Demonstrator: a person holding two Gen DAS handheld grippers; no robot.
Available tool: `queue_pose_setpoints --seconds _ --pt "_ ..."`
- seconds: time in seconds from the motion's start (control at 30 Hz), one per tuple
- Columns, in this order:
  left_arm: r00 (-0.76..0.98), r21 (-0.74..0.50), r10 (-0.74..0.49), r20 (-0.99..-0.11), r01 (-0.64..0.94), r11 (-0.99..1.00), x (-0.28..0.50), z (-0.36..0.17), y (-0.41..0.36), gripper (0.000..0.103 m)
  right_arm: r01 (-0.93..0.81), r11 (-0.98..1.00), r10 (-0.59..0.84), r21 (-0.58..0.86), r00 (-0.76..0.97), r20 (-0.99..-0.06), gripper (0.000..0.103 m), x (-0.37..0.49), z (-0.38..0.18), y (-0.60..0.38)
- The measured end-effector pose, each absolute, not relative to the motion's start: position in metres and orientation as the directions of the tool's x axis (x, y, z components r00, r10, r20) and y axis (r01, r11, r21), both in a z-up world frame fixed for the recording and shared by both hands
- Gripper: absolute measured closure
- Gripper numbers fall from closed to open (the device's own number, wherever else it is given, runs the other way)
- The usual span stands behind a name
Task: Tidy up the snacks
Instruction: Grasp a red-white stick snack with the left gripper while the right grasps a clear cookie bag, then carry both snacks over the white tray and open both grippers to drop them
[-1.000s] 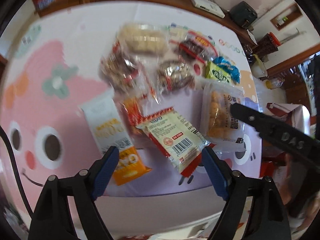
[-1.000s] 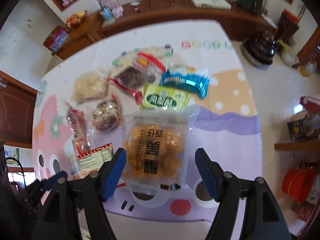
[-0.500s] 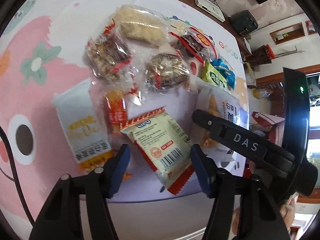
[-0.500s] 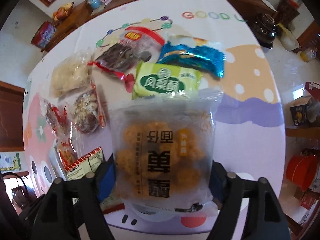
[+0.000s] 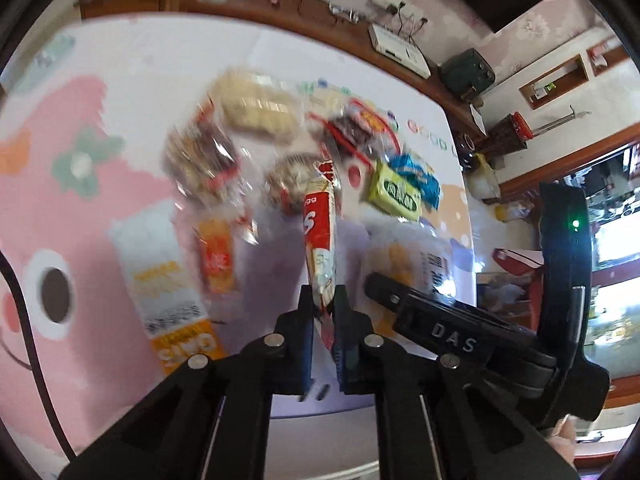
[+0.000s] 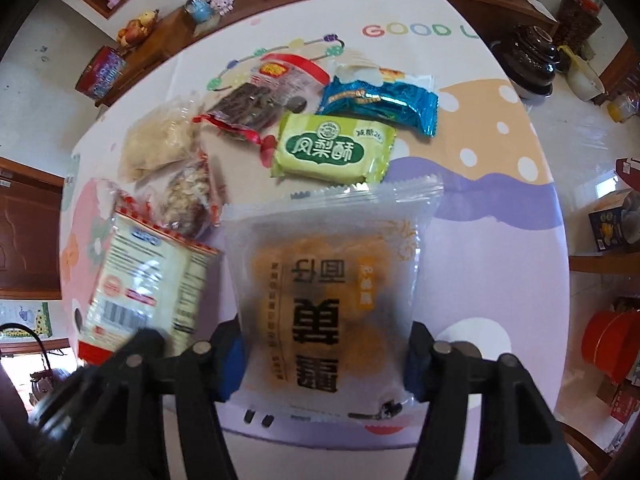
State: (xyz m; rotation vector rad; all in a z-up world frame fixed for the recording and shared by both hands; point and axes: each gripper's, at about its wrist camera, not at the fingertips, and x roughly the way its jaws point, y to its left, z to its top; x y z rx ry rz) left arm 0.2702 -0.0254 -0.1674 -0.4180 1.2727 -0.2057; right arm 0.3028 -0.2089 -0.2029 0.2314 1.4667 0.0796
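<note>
My left gripper (image 5: 320,304) is shut on a cream cracker packet with red ends (image 5: 319,240), held edge-on just above the cartoon tablecloth (image 5: 100,120). From the right wrist the same cracker packet (image 6: 148,280) shows tilted at the left, with the blurred left gripper (image 6: 128,356) below it. My right gripper (image 6: 322,360) points down over a frosted packet of orange pastries (image 6: 328,280). Its jaws are closing, and the blue pads (image 6: 230,360) squeeze the packet's two sides. The right gripper's black body (image 5: 440,328) lies just right of the left one.
More snacks lie beyond: a green pastry packet (image 6: 332,148), a blue packet (image 6: 380,100), a red-trimmed packet of dark sweets (image 6: 264,96), pale and nutty clear bags (image 6: 160,140), a white-and-orange packet (image 5: 160,272) and a small orange one (image 5: 216,256). The table's near edge (image 6: 320,440) is close.
The left jaws closed on the cracker packet and raised it onto its edge. The right gripper came down around the frosted packet and its jaws narrowed against it.
</note>
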Motion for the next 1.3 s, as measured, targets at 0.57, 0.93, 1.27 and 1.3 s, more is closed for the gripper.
queue_pose_setpoints --seconds 0.57,0.93,1.27,1.3 --pt "0.586 -0.156 -0.221 -0.78 0.161 0.975 0.154 -0.009 0.01 0.097 -0.074 0.967 0.249 0.242 0.444 -0.861 0.042 0.204 -0.04 -0.193" --pt "0.738 -0.014 -0.183 -0.649 0.229 0.973 0.051 0.042 0.013 0.096 -0.166 0.97 0.244 0.18 0.592 -0.768 0.041 0.105 0.011 -0.176" --pt "0.73 0.05 -0.139 -0.669 0.23 0.972 0.01 -0.004 0.0 0.096 -0.163 0.975 0.222 0.154 0.601 -0.768 0.041 0.051 -0.013 -0.166" --pt "0.723 0.054 -0.137 -0.677 0.235 0.97 0.007 -0.01 -0.002 0.096 -0.163 0.975 0.217 0.148 0.601 -0.769 0.041 0.048 -0.016 -0.165"
